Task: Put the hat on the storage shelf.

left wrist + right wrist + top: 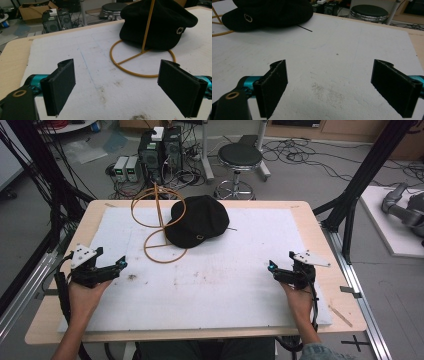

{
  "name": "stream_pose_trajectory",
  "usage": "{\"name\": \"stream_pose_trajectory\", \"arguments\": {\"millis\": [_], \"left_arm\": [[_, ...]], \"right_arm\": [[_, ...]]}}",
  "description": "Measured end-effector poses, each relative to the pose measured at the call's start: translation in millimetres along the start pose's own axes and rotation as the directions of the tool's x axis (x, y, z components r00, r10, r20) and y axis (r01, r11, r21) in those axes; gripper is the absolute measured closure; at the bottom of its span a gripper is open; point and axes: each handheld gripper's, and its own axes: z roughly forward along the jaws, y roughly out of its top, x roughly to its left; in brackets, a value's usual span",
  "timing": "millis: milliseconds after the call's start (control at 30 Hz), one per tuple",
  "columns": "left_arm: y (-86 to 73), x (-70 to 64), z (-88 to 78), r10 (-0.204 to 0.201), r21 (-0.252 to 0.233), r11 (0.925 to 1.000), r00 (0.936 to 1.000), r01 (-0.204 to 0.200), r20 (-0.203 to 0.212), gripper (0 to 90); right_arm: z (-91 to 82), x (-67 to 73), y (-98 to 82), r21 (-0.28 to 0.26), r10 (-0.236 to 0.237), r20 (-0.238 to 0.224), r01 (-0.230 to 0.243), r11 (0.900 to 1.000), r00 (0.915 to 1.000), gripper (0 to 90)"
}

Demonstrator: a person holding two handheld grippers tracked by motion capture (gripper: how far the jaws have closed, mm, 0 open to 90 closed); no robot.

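While the black cap [196,221] rests beside the wire stand [159,222] at upper centre, my left gripper [121,264] and right gripper [271,266] wait spread wide, empty, ready to reach.

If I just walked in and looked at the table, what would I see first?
Probably the black hat, lying at the far middle of the white mat, beside a gold wire stand with a ring base. Next, the two grippers near the person's side: the left gripper by the mat's left edge and the right gripper by its right edge, both with jaws wide open and holding nothing.
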Motion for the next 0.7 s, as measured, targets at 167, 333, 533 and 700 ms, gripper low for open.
{"name": "stream_pose_trajectory", "arguments": {"millis": [167,333,533,700], "left_arm": [[-0.1,-0.2,-0.9,0.006,0.0,1.0,1.0,-0.006,-0.003,15.0],[-0.5,-0.9,-1.5,0.005,0.001,1.0,1.0,-0.005,-0.003,15.0],[-0.6,-0.2,-2.6,0.007,0.002,1.0,0.9999,-0.007,-0.007,15.0],[0.0,-0.1,-3.1,0.006,0.0,1.0,1.0,-0.006,-0.006,15.0]], "right_arm": [[-0.1,0.1,-0.1,0.005,0.002,-0.001,-0.002,1.0,1.0,13.6],[0.2,1.4,0.2,0.004,-0.005,0.005,0.005,1.0,1.0,13.7],[1.1,1.8,0.2,0.006,-0.013,0.005,0.013,1.0,0.9999,13.7],[0.4,2.4,0.4,0.01,-0.013,0.01,0.013,1.0,0.9999,13.6]]}}
